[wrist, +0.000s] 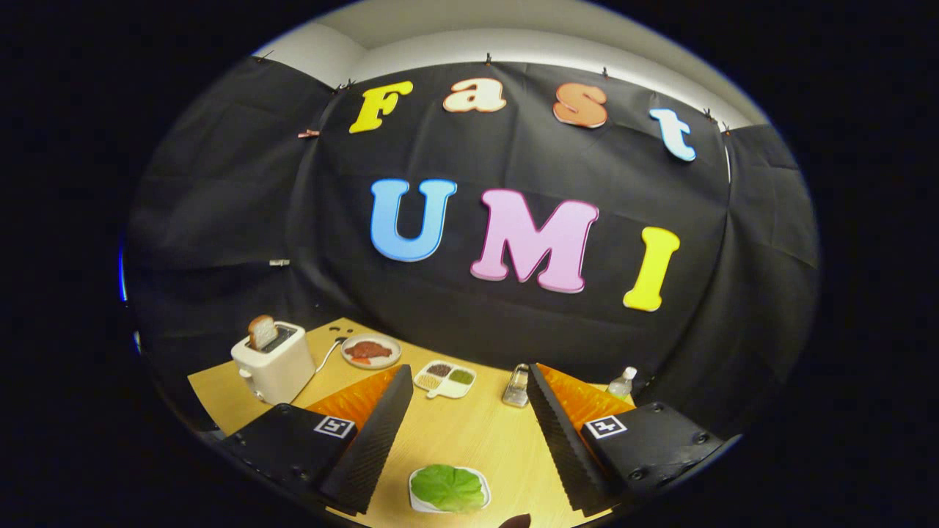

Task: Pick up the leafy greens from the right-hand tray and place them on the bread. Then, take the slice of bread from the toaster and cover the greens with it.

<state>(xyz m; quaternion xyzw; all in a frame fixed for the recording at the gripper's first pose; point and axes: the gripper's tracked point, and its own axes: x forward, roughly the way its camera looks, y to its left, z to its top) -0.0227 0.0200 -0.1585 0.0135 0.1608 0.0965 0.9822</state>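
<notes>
Leafy greens [448, 486] lie on a small white tray [415, 501] on the wooden table [469, 433], low between the two fingers. Spread wide, the gripper [463, 433] holds and touches nothing. Beyond the left finger, a bread slice [262, 331] stands in the white toaster [275, 363].

table [469, 433] | toaster [275, 363] | plate [371, 351] | condiment dish [445, 380] | greens tray [449, 490] | shaker [517, 386] | bottle [622, 383]

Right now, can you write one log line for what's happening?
gripper: open, empty | leafy greens: on white tray, between the fingers | bread slice: in toaster | step: greens not picked
</notes>
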